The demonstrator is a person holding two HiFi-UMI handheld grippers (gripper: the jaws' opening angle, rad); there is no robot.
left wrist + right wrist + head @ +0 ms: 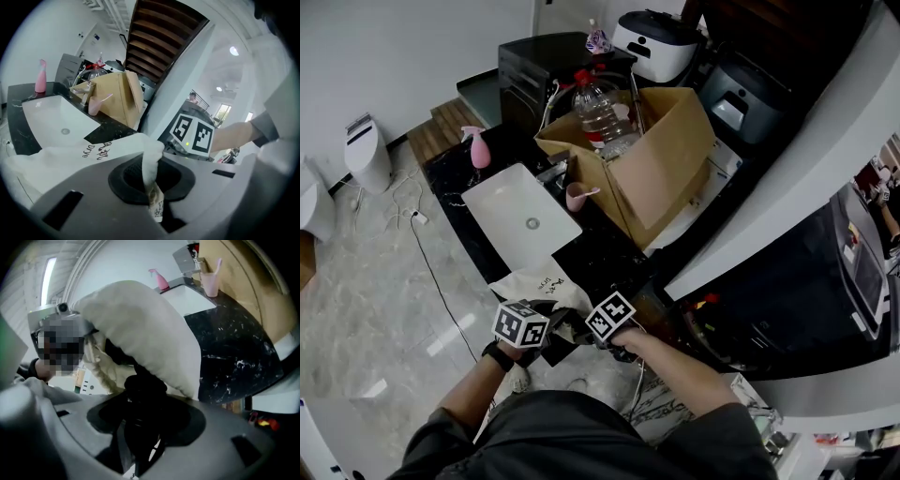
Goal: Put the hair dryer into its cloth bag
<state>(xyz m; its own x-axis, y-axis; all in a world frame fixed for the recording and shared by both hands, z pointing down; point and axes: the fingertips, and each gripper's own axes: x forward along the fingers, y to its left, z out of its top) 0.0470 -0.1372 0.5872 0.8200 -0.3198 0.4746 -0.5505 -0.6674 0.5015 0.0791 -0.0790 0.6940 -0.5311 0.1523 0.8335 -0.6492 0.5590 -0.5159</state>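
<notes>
Firmly, left hand-held gripper [153,194] pinches cloth bag [65,161] edge.

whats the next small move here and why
Probably push the hair dryer deeper into the cloth bag with the right gripper. The left gripper is shut on the bag's edge, holding the mouth up, and the right gripper grips the black dryer, whose far end seems only just inside the opening.
</notes>
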